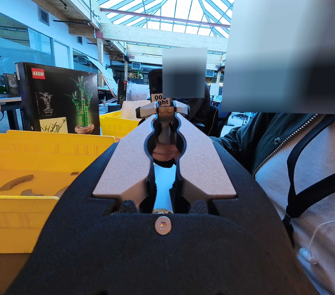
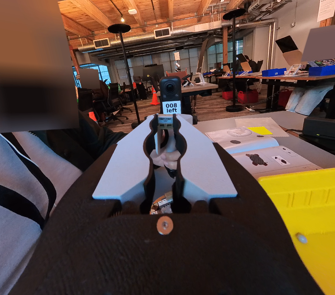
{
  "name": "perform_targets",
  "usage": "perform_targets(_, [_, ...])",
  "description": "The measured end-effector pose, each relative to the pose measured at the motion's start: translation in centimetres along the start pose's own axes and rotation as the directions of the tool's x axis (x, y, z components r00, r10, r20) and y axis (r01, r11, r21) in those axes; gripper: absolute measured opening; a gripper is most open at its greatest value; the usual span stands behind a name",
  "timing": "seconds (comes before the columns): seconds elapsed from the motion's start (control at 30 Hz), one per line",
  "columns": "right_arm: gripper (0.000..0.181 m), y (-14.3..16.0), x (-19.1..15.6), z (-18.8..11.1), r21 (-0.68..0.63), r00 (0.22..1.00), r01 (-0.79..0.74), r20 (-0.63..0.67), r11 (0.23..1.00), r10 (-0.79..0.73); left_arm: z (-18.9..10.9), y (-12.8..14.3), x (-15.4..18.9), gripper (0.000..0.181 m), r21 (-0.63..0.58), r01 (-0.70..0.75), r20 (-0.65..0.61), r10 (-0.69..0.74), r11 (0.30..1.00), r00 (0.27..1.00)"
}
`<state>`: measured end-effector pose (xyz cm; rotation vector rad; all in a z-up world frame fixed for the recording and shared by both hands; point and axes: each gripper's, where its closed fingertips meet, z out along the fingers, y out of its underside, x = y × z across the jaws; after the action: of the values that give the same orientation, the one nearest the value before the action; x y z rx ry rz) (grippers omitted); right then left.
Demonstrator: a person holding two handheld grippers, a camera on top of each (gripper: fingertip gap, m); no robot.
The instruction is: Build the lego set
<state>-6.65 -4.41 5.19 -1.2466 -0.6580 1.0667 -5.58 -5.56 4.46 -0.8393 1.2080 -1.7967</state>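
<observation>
left gripper (image 1: 165, 114) clamped on tan brick (image 1: 165, 110) | right gripper (image 2: 165, 122) clamped on it too

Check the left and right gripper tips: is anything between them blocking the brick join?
Nothing visible does. The left gripper and the right gripper meet tip to tip, both sets of jaws closed around the small brick, with no gap showing. I cannot tell whether that is one piece or two already touching.
</observation>
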Motion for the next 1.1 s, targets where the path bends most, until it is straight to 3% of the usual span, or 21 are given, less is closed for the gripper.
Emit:
perform_targets(0.57, [0.013,-1.0,-0.5,-0.1,0.045,1.0,0.025,0.0,0.999,-0.025,0.5,-1.0,0.4,0.013,0.085,-0.009,0.039,0.006,0.996,0.999])
perform_targets(0.97, [0.013,-1.2,-1.5,-0.4,0.055,0.997,-0.001,0.083,0.998,-0.004,0.9,-1.1,1.3,0.014,0.115,0.112,-0.049,-0.107,0.987,0.993])
perform_targets(1.1, [0.012,-1.5,-2.3,-0.6,0.071,0.988,-0.037,0.153,0.997,0.025,0.8,-1.6,2.0,0.014,0.124,0.206,-0.141,-0.188,0.971,0.972])
